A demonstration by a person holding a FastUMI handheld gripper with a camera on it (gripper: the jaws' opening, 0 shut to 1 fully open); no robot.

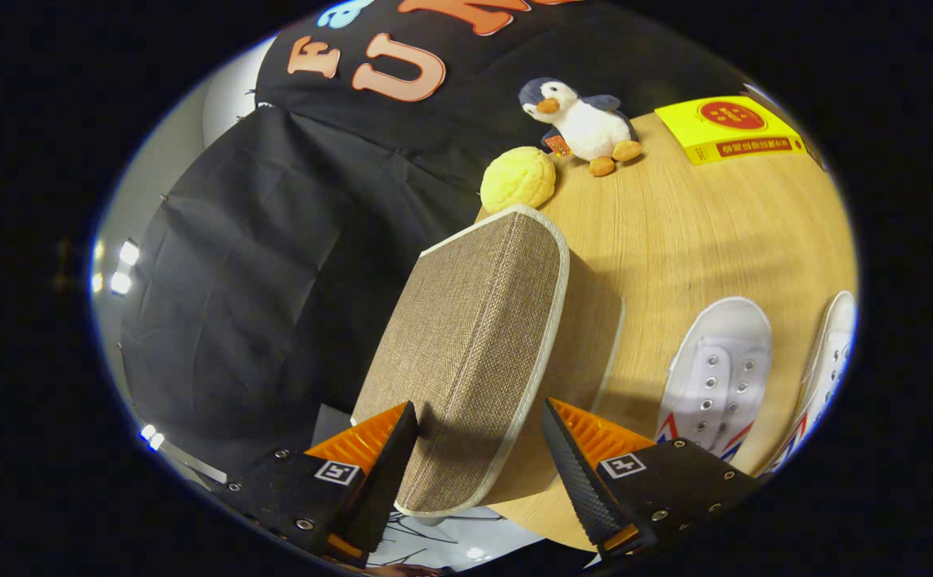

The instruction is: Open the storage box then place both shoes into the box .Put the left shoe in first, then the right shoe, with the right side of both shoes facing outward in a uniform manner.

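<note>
Two fingers of your hand-held gripper [480, 437] stand spread wide, one on each side of the near edge of the storage box [478, 344], with a gap showing between each finger and the fabric, so neither presses on it. The box is a brown woven-cloth one with pale piping along its edges; its lid panel faces you, tilted, and the box sits at the edge of the table [675, 232], running from between the fingers to well beyond them.

Beside the box, past the finger on that side, a white lace-up shoe [719, 373] with red and blue stripes lies on the wooden table, and a second white shoe [827, 361] lies just beyond it, close but apart.

Beyond the far end of the box a yellow bun-shaped toy [518, 179] sits near the table's edge, with a plush penguin [583, 124] just behind it. Further along lies a yellow box with a red round mark [727, 128]. The black cloth wall [274, 264] hangs behind the table.
</note>
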